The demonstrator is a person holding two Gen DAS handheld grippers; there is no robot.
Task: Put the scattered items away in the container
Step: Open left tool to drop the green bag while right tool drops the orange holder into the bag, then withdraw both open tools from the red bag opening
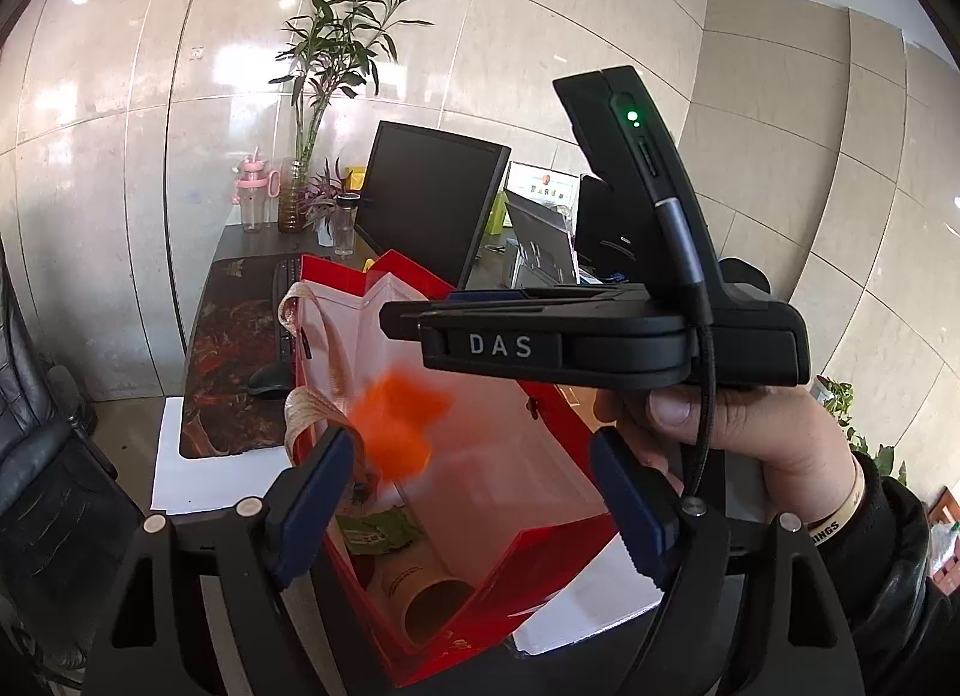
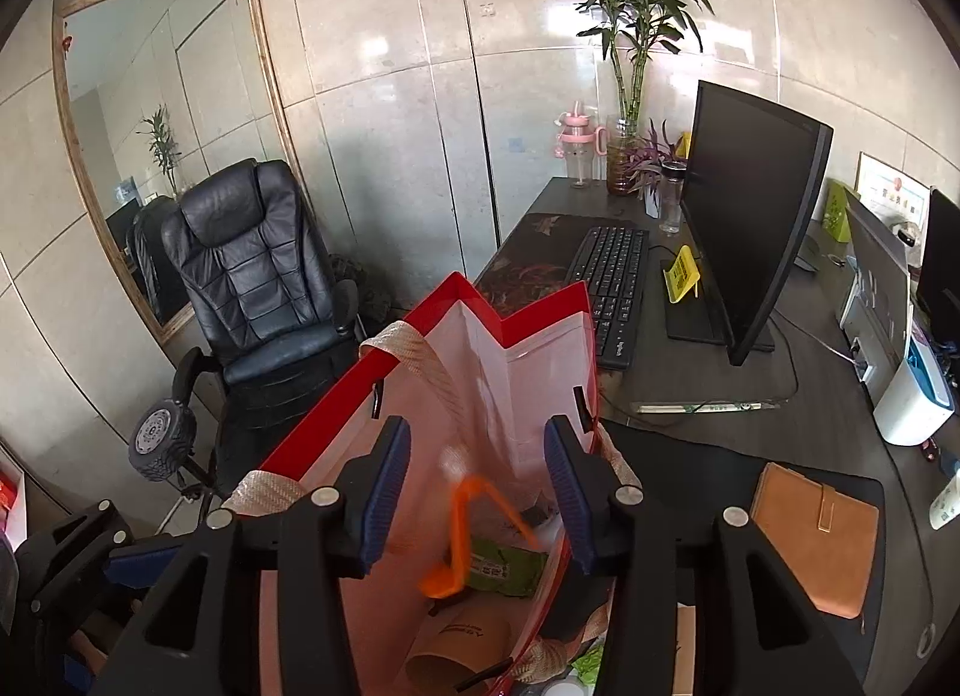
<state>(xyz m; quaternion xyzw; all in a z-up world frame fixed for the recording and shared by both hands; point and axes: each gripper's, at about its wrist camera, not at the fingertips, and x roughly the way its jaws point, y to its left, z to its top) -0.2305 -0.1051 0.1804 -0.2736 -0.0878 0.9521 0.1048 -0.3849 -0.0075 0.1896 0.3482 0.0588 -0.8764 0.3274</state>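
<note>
— Both tools hang over the red bag (image 1: 540,552): left tool (image 1: 474,504) spread wide, gripping nothing; right tool (image 2: 474,492) barely parted, empty.

— Why there?

— So my orange item (image 2: 462,540) drops inside, onto the paper cup (image 1: 429,600) and green packet (image 2: 507,570).

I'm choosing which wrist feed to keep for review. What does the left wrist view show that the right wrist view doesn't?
Only the left wrist view shows the right gripper from the side, above the bag, and the hand holding it.

Only the right wrist view shows the black office chair, the wall mirror and the tan notebook.

Both show the red bag, the blurred orange item over its opening, a green packet and paper cup inside, plus the monitor.
</note>
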